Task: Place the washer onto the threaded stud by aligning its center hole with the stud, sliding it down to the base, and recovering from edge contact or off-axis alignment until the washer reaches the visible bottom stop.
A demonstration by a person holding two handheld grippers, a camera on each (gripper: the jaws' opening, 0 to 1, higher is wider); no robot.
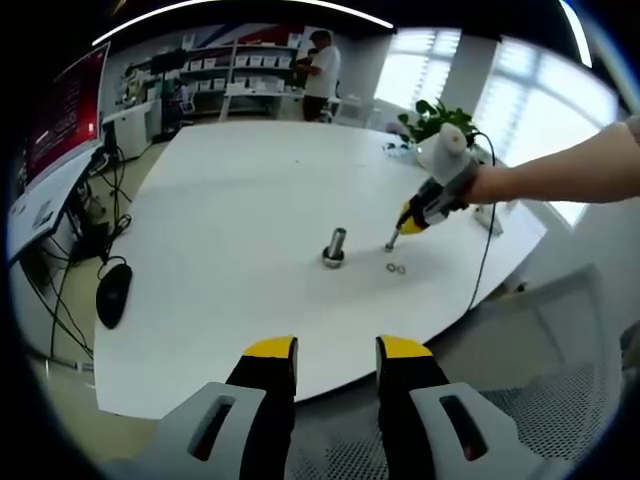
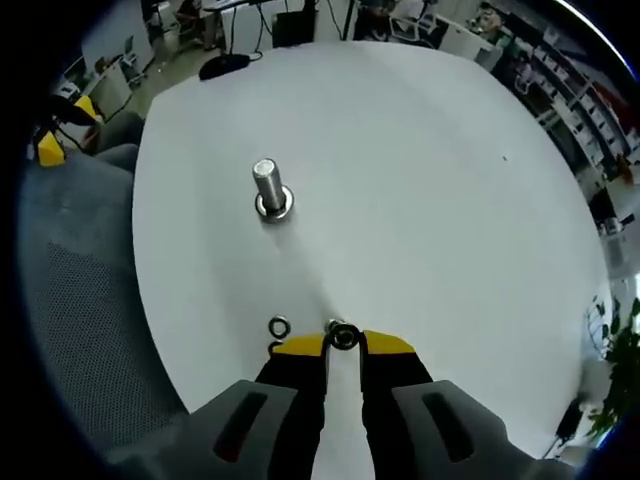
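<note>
A short threaded steel stud (image 1: 336, 241) (image 2: 266, 183) stands upright near the middle of the white round table (image 1: 230, 200) (image 2: 420, 160), with a ring (image 2: 275, 208) around its base. My right gripper (image 2: 342, 344) is low over the table's near edge, shut on a small dark washer (image 2: 343, 336) at its yellow tips. A loose washer (image 2: 279, 326) lies just left of the tips. In the left gripper view a hand holds the right gripper (image 1: 393, 241) right of the stud, beside the loose washers (image 1: 397, 268). My left gripper (image 1: 337, 350) hangs open off the table's edge, holding nothing.
A black mouse (image 1: 112, 292) and cables sit at the table's left edge beside a monitor (image 1: 60, 130). A potted plant (image 1: 435, 118) stands at the far right. A grey mesh chair (image 1: 560, 400) (image 2: 80, 300) is by the near edge. A person (image 1: 322, 65) stands at the shelves.
</note>
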